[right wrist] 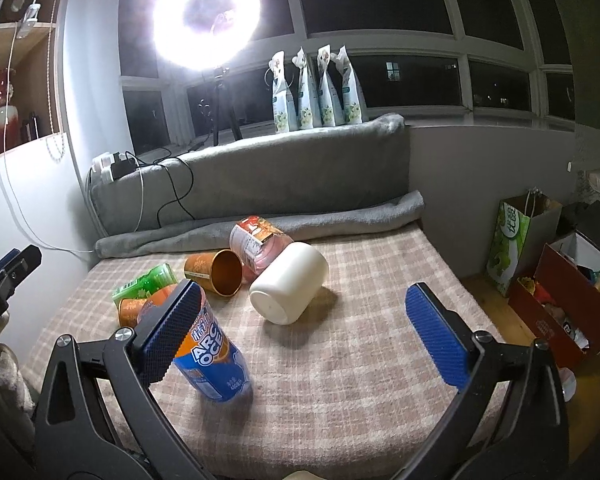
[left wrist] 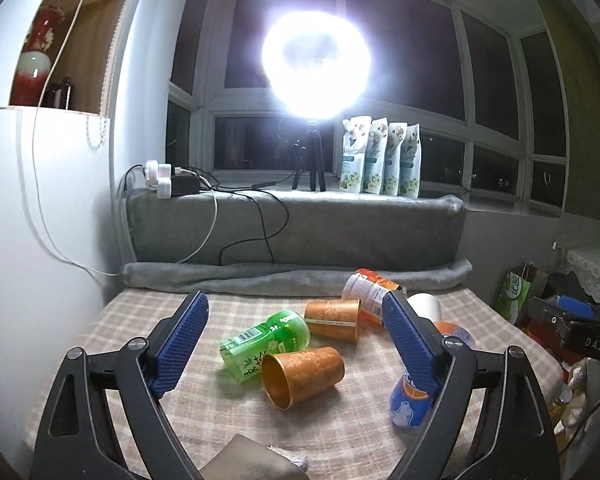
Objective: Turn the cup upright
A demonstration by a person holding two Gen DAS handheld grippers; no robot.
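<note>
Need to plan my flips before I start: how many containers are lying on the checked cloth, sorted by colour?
Orange metal cups: 2, near one, far one
Green cup: 1
White cup: 1
Blue and orange cup: 1
Pink and red cup: 1
Total: 6, all on their sides or tilted; none clearly upright.

A bright ring light [left wrist: 315, 54] on a black tripod [left wrist: 310, 160] glared at the top centre of the left view, in front of dark windows [left wrist: 400, 44]. Four white-and-green pouches [left wrist: 380, 158] stood in a row just right of the tripod. A power strip [left wrist: 168, 184] with plugs sat at the left end of a grey cushion [left wrist: 340, 232], cables trailing down it. At far right in the right view, a green paper bag [right wrist: 512, 248] stood beside a red box [right wrist: 560, 304]. A red and white vase [left wrist: 36, 64] stood on the upper left shelf.
</note>
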